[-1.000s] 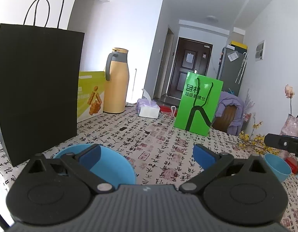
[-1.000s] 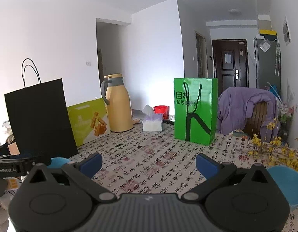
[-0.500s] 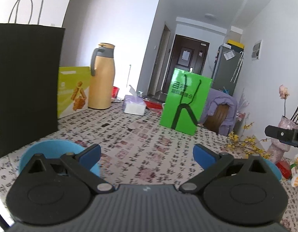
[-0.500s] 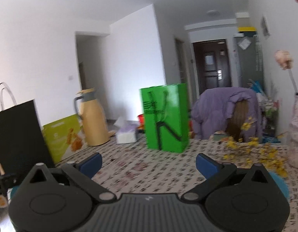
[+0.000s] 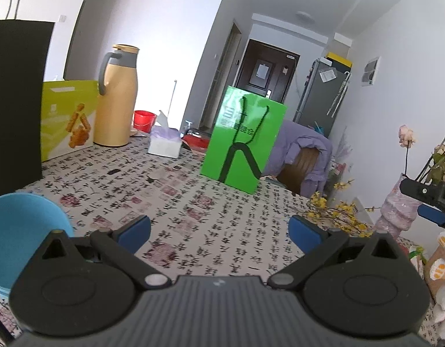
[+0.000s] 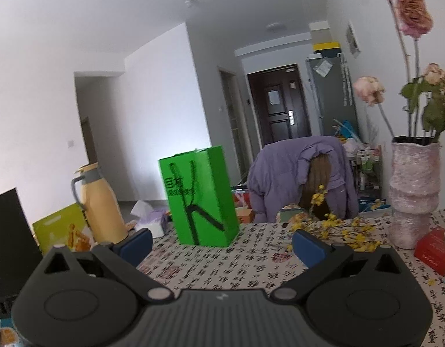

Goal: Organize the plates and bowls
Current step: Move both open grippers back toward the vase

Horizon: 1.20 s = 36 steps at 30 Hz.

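Calligraphy-print cloth covers the desk [image 5: 222, 202]; white-walled flat behind, dark door at the far end, grey fridge beside it. Clutter along the far edge: green paper bag [image 5: 242, 141], tan thermos jug [image 5: 115, 98], tissue box [image 5: 164, 143], black bag [image 5: 14, 101] on the left, pink vase [image 6: 413, 190] with dried roses on the right. Left tool [image 5: 219, 231] spread wide, nothing in it; blue bowl [image 5: 23, 231] sits on the desk just beside its left finger, at the lower-left of the left wrist view. Right tool [image 6: 222, 243] also wide and empty, aimed at bare cloth; no plate or bowl clear in its view. Looks like an early approach step, nothing gripped yet. Next move likely calls for the left tool to swing left and drop so one finger goes inside the bowl rim, then close. Risk: thin rim, bowl may skid on the cloth.
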Each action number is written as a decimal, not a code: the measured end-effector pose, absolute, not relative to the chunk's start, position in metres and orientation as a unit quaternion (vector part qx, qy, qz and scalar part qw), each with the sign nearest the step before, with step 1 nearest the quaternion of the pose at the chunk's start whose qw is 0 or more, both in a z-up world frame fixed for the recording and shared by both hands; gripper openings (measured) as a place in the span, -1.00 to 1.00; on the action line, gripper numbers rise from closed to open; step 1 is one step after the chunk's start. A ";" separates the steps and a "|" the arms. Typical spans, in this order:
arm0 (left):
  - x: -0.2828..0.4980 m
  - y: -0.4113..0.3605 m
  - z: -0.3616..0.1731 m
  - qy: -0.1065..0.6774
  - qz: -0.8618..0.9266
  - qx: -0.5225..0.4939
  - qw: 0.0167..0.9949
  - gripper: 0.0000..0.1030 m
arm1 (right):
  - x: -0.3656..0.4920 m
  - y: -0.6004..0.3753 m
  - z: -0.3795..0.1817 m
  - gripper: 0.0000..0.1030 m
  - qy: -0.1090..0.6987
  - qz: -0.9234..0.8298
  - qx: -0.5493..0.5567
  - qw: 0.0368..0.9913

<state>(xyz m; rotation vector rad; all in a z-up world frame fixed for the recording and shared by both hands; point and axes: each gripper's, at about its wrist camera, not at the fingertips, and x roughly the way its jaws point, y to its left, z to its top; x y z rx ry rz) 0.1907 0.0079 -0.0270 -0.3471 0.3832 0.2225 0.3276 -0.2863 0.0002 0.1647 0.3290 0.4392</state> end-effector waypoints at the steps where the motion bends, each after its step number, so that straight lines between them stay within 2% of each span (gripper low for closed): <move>1: 0.194 0.004 -0.027 0.190 0.111 -0.168 0.961 1.00 | 0.330 -0.291 0.000 1.00 0.165 0.214 0.084 0.959; 16: 0.249 -0.044 -0.026 0.211 0.088 -0.190 0.955 1.00 | 0.366 -0.354 -0.011 1.00 0.187 0.118 0.122 0.968; 36: 0.337 -0.094 -0.031 0.294 0.074 -0.185 0.935 1.00 | 0.398 -0.390 -0.036 1.00 0.215 0.062 0.158 0.962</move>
